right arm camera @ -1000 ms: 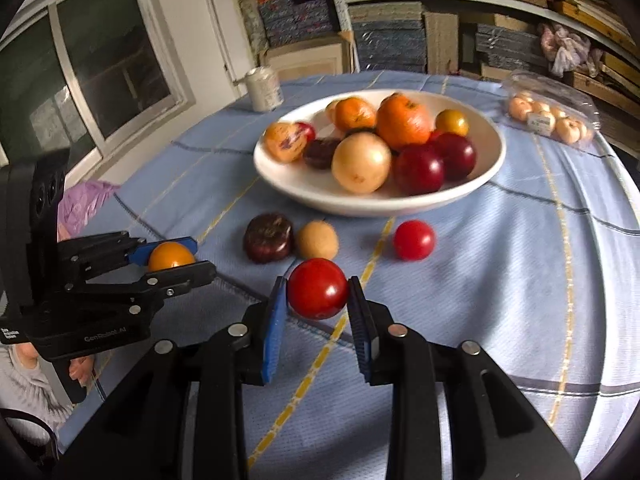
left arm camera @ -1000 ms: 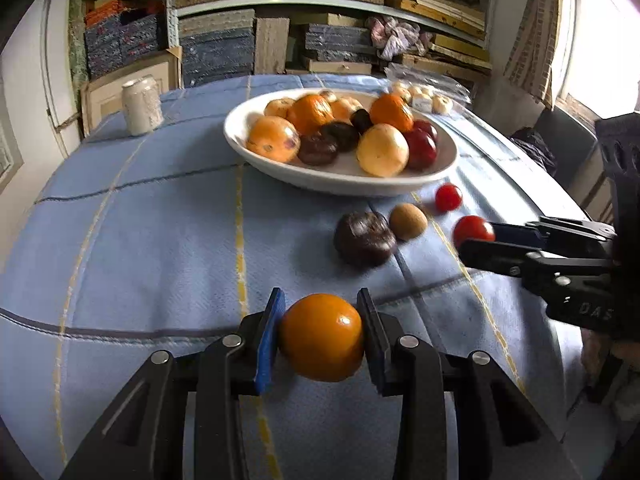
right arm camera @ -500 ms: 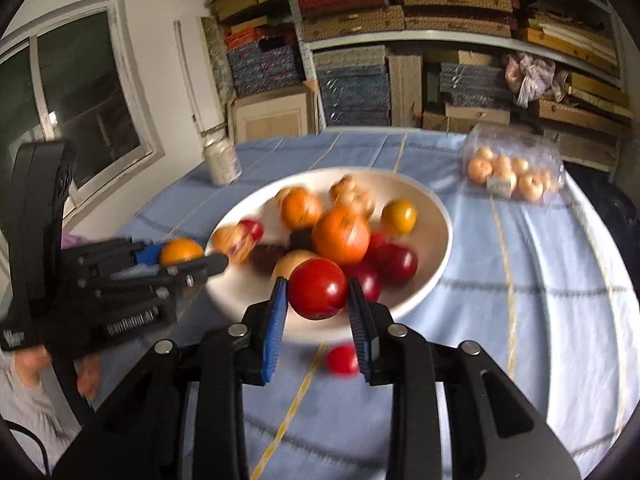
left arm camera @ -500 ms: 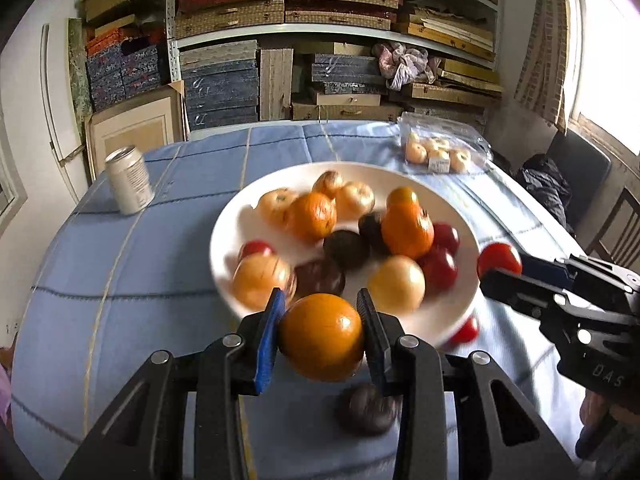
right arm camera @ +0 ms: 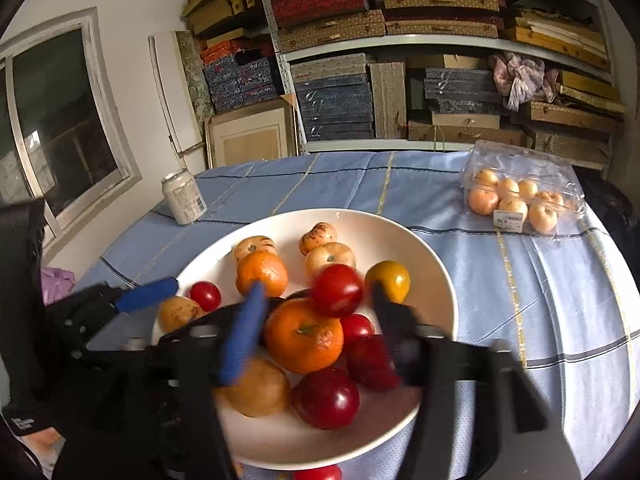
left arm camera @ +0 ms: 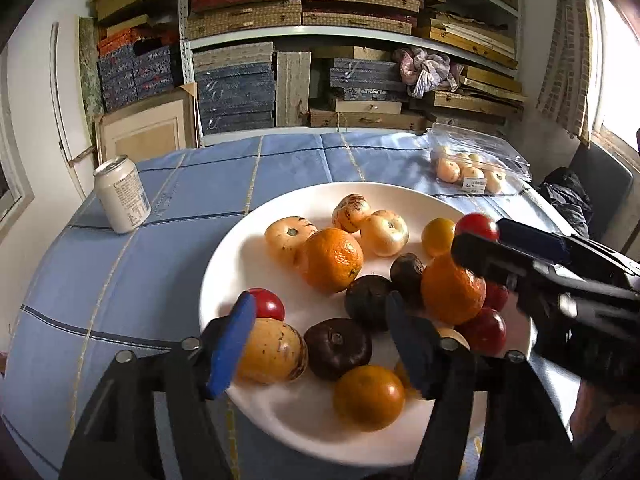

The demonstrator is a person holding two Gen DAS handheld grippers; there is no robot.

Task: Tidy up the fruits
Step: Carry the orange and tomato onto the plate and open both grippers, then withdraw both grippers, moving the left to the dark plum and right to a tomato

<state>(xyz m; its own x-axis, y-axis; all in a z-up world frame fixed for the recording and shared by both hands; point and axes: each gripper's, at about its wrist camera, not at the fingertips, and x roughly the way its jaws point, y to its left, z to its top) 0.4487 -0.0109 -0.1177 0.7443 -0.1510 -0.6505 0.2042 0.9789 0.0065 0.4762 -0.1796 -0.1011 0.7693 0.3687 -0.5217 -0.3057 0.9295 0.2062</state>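
Both hand-held grippers (left arm camera: 320,340) (right arm camera: 316,320) above plate (left arm camera: 224,264)

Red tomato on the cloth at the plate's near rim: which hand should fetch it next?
Right, likely. Its tongs have just been opening, another tomato loose between them, and the cloth tomato lies directly below them; the left wrist view does not show it.

Drink can (left arm camera: 122,194) upright on blue tablecloth (left arm camera: 120,280); box-stacked shelves (left arm camera: 320,32) behind.
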